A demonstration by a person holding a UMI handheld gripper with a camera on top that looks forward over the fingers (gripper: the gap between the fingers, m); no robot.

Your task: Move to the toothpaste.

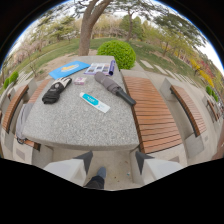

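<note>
The toothpaste [95, 102] lies near the middle of the frame on the stone surface [75, 130]. The hand-held gripper [114, 161] at the bottom is spread, well short of it.

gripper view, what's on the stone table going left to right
black glove → small pink item → toothpaste → folded grey umbrella. The blue booklet and the printed sheet lie further back.

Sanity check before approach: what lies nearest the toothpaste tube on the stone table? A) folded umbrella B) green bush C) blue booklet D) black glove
A: the folded umbrella lies just beside the toothpaste tube; the open claw sits short of the table.
</note>
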